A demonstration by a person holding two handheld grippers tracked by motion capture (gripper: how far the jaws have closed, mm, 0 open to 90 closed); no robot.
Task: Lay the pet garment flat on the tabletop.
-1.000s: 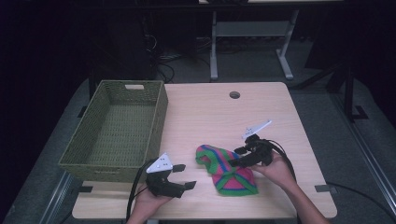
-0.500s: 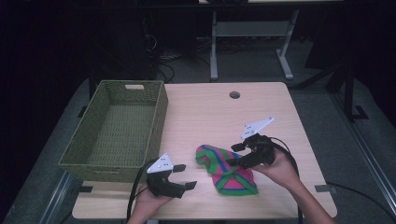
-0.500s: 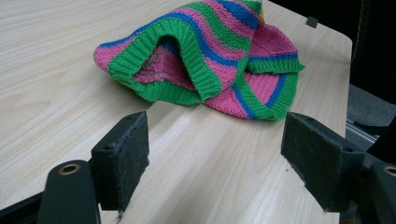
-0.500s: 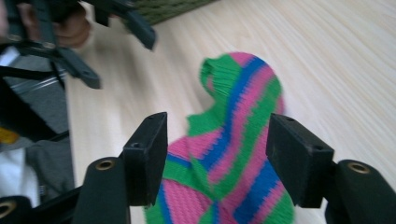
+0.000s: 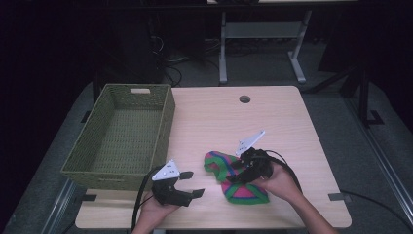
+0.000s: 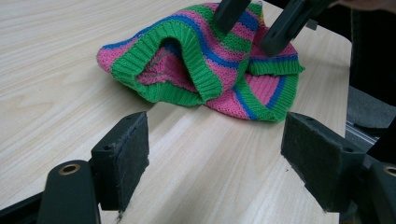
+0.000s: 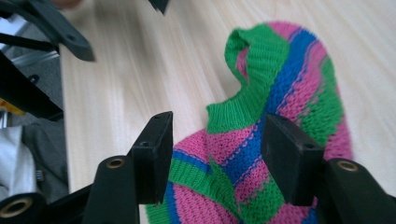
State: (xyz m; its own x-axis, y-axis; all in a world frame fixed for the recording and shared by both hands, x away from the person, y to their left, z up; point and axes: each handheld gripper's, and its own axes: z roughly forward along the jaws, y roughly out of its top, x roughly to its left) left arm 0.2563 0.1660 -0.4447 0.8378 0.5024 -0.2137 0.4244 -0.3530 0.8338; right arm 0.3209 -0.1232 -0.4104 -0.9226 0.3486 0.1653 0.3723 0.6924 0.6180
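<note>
The knitted hat [image 5: 236, 178], striped pink, green and blue, lies crumpled on the wooden table [image 5: 219, 117] near my edge, right of centre. My right gripper [image 5: 239, 171] is over it, jaws pointing down at the knit.

From the high view I cannot judge the gap between those jaws. The right gripper view settles it: the two black pads stand apart, with the hat [image 7: 275, 135] lying between and below them, and I see no pad pressing on the knit. The jaws have just been closing. The same view shows the green ribbed cuff folded up into a raised loop beyond the jaws.

My left gripper [image 5: 191, 184] sits low at the near edge of the table, just left of the hat and apart from it, jaws spread wide with nothing between them. The left gripper view confirms the wide spread over bare tabletop [image 6: 56, 51] and shows what the high view does not: the hat's [image 6: 196, 65] cuff gapes open toward this gripper, and the right gripper's [image 6: 256, 23] two jaws come down onto the hat's far upper part.

The high view alone shows the green woven basket [image 5: 168, 122] at the table's left side, well apart from the hat.
</note>
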